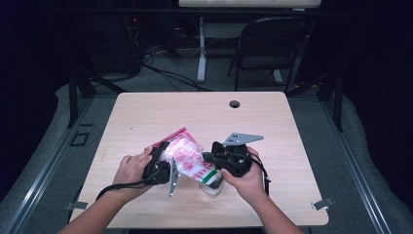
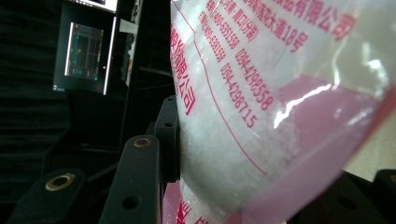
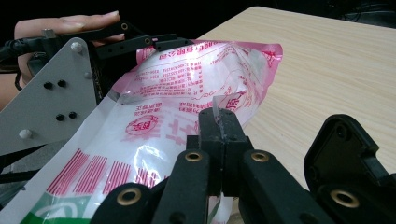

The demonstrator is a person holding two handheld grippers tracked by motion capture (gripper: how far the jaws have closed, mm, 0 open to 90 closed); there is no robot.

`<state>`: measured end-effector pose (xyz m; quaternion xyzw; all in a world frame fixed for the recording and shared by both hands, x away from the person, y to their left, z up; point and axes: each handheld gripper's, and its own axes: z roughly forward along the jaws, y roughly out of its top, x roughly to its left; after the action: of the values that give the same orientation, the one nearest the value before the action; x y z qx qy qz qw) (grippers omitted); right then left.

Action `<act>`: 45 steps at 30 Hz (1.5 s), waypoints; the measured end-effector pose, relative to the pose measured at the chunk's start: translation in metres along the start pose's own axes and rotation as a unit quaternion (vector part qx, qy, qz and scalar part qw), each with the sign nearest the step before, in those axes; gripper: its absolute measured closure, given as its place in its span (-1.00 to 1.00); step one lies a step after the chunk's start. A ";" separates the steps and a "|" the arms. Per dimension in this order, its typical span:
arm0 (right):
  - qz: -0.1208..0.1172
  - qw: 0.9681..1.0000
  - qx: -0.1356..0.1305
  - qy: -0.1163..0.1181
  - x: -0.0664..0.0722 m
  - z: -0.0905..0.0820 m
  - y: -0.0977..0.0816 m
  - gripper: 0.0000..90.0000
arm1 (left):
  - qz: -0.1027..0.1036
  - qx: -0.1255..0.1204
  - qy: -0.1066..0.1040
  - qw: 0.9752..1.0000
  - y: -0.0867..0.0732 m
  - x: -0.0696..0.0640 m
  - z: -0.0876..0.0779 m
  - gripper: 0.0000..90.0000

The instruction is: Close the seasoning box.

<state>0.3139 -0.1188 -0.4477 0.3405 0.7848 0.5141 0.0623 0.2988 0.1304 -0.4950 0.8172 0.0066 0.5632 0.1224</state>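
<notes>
Holding the bag (image 1: 187, 157) off the table (image 1: 146, 112) between them, both grippers have a share of it, and the next move turns on how the bag lies between the two grips. It is a clear plastic pouch printed in pink and red, with a green patch at one corner and white granular stuff inside. In the high view its long axis runs on a slant, from the pink end up and to the left, down to the green-cornered end near the right hand (image 1: 246, 181).

The left gripper (image 1: 163, 163) has the bulky part: in the left gripper view its jaws stand part-way apart with the full body of the bag (image 2: 261, 116) bulging between them, one black pad pressed against the plastic. The far jaw is mostly hidden behind the bag, so the hold on that side is a fair guess, not something plainly seen.

The right gripper (image 3: 219, 135) is closed tight, its two tips meeting on a thin tab of clear film at the bag's edge (image 3: 224, 103). The bag stretches away from those tips toward the left gripper's grey plate (image 3: 51, 93) and the left hand (image 3: 60, 23) behind it.

So the right gripper pinches an edge while the left anchors the mass. A tear or pull would likely run across that slanted axis, with the two grips drawing apart.
</notes>
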 end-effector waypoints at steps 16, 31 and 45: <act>0.004 1.000 0.009 -0.002 -0.004 0.002 -0.006 1.00 | 0.033 0.003 0.017 0.999 0.002 -0.005 0.003 0.40; 0.016 1.000 0.016 0.001 -0.007 0.005 -0.011 1.00 | 0.046 0.011 0.031 0.998 0.003 -0.006 0.003 0.41; 0.012 0.998 0.054 -0.008 -0.011 0.007 -0.013 1.00 | 0.067 0.016 0.041 0.997 0.003 -0.011 0.006 0.41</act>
<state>0.3192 -0.1229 -0.4652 0.3568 0.8066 0.4692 0.0443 0.2998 0.1245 -0.5063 0.7940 -0.0344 0.6028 0.0712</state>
